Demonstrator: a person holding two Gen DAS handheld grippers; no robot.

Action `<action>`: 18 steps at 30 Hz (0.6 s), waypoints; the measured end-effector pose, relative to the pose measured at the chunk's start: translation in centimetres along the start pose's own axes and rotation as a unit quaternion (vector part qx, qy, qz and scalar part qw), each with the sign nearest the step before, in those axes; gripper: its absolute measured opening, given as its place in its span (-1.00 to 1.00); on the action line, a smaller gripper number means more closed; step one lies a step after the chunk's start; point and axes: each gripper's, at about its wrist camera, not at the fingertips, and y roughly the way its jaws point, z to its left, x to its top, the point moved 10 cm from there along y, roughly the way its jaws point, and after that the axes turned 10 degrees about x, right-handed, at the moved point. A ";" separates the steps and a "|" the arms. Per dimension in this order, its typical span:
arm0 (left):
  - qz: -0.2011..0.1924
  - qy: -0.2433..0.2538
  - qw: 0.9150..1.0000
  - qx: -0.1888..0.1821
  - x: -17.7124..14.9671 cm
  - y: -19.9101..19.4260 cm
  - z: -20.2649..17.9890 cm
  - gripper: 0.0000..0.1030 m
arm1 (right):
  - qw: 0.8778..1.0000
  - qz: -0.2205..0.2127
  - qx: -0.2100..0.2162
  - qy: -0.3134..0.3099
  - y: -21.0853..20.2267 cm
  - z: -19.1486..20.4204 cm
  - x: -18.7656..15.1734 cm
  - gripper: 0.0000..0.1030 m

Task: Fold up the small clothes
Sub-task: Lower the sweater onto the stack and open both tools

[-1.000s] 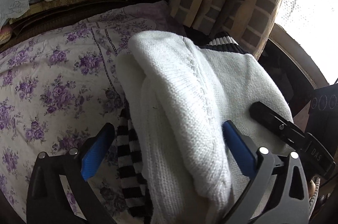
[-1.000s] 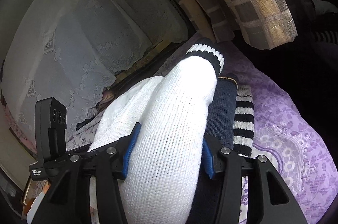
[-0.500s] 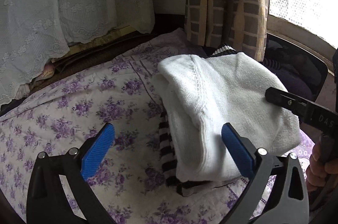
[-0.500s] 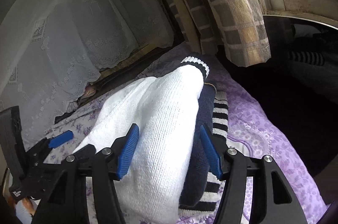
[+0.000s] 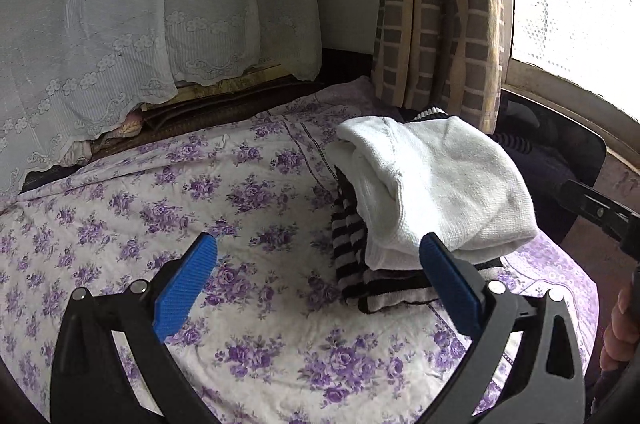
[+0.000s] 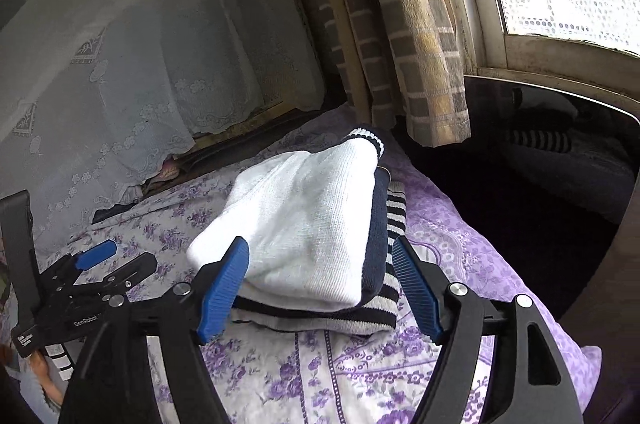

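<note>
Soft, light and limp by the look of it: a folded white knit sweater (image 5: 436,184) likely to sag and spring open if lifted by one edge. Best taken, as a judgement, at the rounded folded edge nearest the cameras, pinching all layers together, or pressed flat from above. Thick knit, so not slippery; nothing fragile.

Folded into a plump bundle, ribbed texture, a dark cuff with white stripes showing at the far end at 12 o'clock in the right wrist view. Lying on top of a small stack: a navy garment (image 6: 376,232) under it, then a black-and-white striped garment (image 5: 352,244) at the bottom, edges showing at 3 o'clock of the white bundle in the right wrist view. Whole stack resting on the purple floral bedsheet (image 5: 160,224), near the checked curtain (image 5: 440,24) at 12 o'clock.

Left gripper (image 5: 316,284) spread wide, holding nothing, stack at about 1 o'clock beyond the fingers. Right gripper (image 6: 320,288) also spread wide and empty, blue pads (image 6: 224,284) flanking the near edge of the stack without clamping it.
</note>
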 end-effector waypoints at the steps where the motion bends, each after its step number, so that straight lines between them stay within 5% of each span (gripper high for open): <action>1: -0.003 0.001 1.000 0.004 -0.2 -0.6 0.2 0.92 | 1.000 -0.004 0.002 -0.002 -0.8 0.7 -0.2 0.50; 6: -0.029 0.008 0.999 0.020 -0.9 -3.8 1.4 0.92 | 1.000 -0.026 0.012 -0.007 -3.8 3.7 -0.8 0.65; 18: -0.049 0.000 0.999 -0.014 -2.3 -9.5 2.3 0.92 | 0.998 -0.053 -0.004 -0.031 -8.8 8.0 -2.5 0.72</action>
